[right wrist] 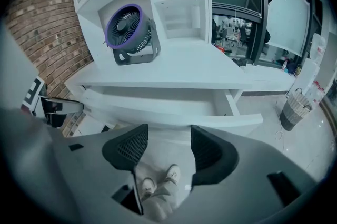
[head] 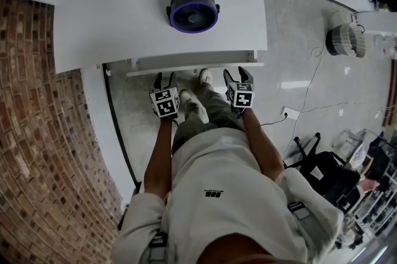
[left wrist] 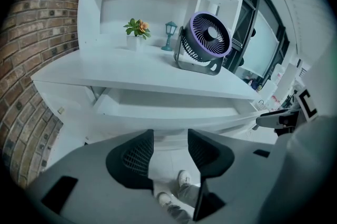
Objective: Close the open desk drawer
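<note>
In the head view the shallow white desk drawer (head: 193, 68) juts out from under the front edge of the flat white desk top (head: 93, 27). The left gripper (head: 165, 78) and right gripper (head: 239, 75) sit close before its front, one toward each end, probably so a push goes in square. The left gripper view shows its dark jaws spread and empty, facing the drawer below the desk top. The right gripper view shows the same there, seemingly poised to press rather than pinch.
</note>
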Demonstrator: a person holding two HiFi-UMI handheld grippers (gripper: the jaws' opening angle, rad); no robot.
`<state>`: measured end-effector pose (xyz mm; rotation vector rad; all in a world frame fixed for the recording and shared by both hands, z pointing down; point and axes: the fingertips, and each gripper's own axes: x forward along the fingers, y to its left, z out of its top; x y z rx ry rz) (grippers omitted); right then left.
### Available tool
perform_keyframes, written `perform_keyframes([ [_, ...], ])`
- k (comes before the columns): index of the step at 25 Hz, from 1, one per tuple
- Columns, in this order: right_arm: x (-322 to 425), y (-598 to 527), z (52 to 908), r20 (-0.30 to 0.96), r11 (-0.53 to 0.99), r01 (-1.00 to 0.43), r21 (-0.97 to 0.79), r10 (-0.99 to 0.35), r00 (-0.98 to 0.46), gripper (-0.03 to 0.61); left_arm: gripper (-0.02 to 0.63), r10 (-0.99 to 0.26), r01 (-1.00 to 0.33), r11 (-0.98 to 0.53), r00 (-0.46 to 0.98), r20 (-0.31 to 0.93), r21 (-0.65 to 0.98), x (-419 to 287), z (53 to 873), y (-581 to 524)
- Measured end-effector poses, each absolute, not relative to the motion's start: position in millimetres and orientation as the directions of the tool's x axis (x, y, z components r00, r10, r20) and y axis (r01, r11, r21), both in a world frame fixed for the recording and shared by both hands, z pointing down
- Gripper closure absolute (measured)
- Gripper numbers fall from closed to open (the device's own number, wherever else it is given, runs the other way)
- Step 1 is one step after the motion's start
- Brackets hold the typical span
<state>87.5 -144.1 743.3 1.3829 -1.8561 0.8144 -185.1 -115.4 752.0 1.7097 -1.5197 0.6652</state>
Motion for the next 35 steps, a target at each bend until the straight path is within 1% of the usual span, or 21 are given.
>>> perform_keyframes([
  [35,85.3,-179.4,744.0,0.812,0.257,-0.964,-0.075,-0.545,-0.208,0.322,0.408,-0.604,-0.986,-0.023,0.143,0.784,0.162,-189.4,753.3,-152.5],
])
